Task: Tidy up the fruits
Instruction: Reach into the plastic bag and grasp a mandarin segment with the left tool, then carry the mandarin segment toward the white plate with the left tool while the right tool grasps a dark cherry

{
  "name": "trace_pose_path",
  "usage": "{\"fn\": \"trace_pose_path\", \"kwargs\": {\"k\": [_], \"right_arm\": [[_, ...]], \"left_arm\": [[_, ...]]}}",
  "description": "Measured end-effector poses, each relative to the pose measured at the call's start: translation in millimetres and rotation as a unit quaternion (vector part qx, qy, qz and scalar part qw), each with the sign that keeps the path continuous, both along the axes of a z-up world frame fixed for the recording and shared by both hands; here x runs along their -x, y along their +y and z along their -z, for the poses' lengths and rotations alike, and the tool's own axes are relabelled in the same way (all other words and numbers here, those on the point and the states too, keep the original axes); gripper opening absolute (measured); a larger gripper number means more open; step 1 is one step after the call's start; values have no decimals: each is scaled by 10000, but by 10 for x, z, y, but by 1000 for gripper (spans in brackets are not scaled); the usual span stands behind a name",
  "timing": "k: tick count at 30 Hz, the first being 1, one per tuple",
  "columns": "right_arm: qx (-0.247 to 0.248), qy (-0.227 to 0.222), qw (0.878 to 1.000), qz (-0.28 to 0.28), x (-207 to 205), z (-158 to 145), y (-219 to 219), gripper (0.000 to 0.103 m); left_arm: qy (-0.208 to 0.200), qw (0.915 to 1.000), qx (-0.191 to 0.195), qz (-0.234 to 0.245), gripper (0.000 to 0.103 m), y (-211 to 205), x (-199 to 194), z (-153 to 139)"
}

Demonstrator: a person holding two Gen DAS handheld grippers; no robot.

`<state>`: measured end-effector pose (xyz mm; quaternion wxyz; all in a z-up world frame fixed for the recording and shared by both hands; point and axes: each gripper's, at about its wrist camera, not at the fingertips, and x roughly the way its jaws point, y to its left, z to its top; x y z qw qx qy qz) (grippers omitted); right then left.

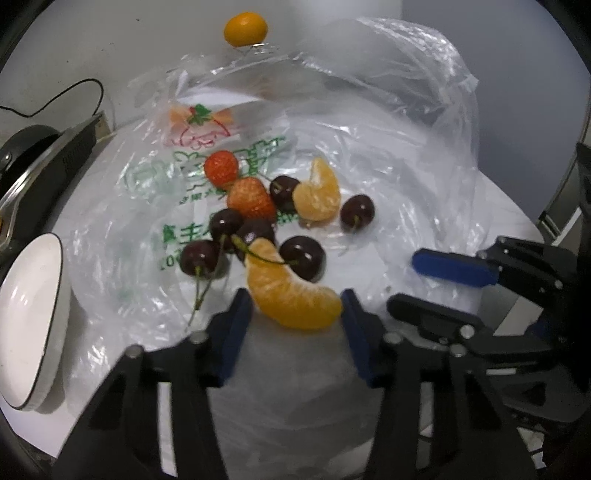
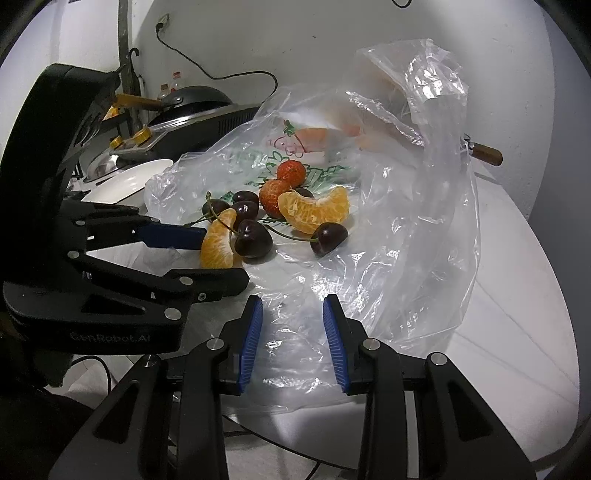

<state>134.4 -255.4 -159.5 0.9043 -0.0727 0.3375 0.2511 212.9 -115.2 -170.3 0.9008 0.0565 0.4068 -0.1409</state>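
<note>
A pile of fruit lies on a clear plastic bag (image 1: 388, 155) on a white table. My left gripper (image 1: 295, 308) is open, its jaws on either side of an orange segment (image 1: 291, 291), which also shows in the right wrist view (image 2: 218, 240). A second orange segment (image 1: 319, 192) (image 2: 314, 210), two strawberries (image 1: 221, 168) (image 1: 251, 197) and several dark cherries (image 1: 303, 254) (image 2: 253, 238) lie close together. My right gripper (image 2: 291, 306) is open and empty over the bag's near edge; its fingers (image 1: 454, 266) show in the left wrist view.
A white plate (image 1: 33, 317) sits at the left edge, also seen in the right wrist view (image 2: 129, 181). A small whole orange (image 1: 245, 29) lies beyond the bag. A black cooker (image 2: 195, 103) and a cable stand at the back left.
</note>
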Motion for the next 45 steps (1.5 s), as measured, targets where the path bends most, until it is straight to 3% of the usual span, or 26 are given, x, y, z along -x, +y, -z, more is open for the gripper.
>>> {"fn": "trace_pose_path", "kwargs": {"k": [13, 21, 28, 39, 45], "right_arm": [[72, 90, 9999, 73, -24, 0, 24, 36], [143, 231, 9994, 200, -104, -62, 54, 37], [233, 59, 9991, 358, -220, -257, 73, 51], [313, 110, 9989, 343, -458, -277, 162, 52], [758, 183, 9967, 215, -572, -182, 217, 46]], "left_arm": [[-54, 9980, 630, 95, 39, 158, 82, -110], [-290, 9948, 969, 151, 39, 316, 262, -358], [-578, 9920, 1111, 172, 39, 441, 390, -601], [-820, 9892, 1218, -12, 40, 683, 494, -726], [-874, 9887, 1211, -107, 40, 796, 514, -744]]}}
